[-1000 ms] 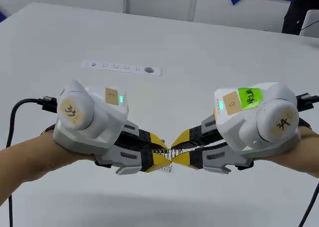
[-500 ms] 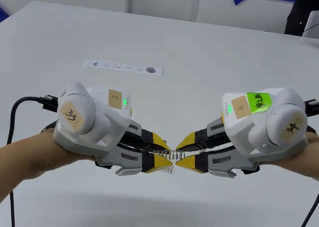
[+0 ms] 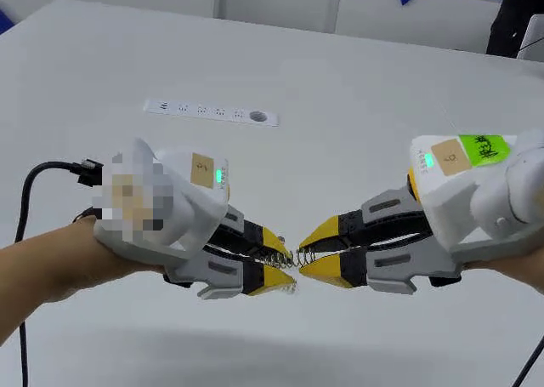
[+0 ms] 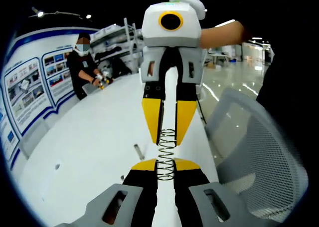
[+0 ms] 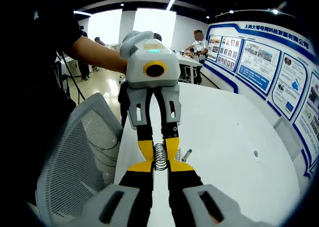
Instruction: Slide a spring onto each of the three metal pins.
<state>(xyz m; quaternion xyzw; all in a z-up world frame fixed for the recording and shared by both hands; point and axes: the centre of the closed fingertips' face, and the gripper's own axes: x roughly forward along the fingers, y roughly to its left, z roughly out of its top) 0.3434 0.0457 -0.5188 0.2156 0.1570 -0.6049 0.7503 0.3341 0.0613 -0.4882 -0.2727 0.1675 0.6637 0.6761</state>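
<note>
A small steel spring (image 3: pixel 289 258) spans the gap between the two grippers, just above the white table (image 3: pixel 340 106). My left gripper (image 3: pixel 279 266) is shut on its left end, and my right gripper (image 3: pixel 308 256) is shut on the other end. In the left gripper view the spring (image 4: pixel 166 154) runs from my own yellow tips (image 4: pixel 166 165) up between the right gripper's fingers (image 4: pixel 152 119). In the right gripper view the spring (image 5: pixel 159 157) sits at my tips (image 5: pixel 159 166). A short metal pin (image 5: pixel 186 154) and a second spring (image 5: pixel 177 153) lie on the table beyond them.
A white power strip (image 3: pixel 208 112) lies farther back on the table, and a black cable (image 3: pixel 34 183) trails from the left gripper. A mesh chair (image 4: pixel 249 152) stands at the table's near edge. People stand at the table's far end (image 5: pixel 199 40).
The right gripper has drawn back to the right. The tips, nearly touching before, are now apart with the spring stretched between them. The left gripper has barely moved.
</note>
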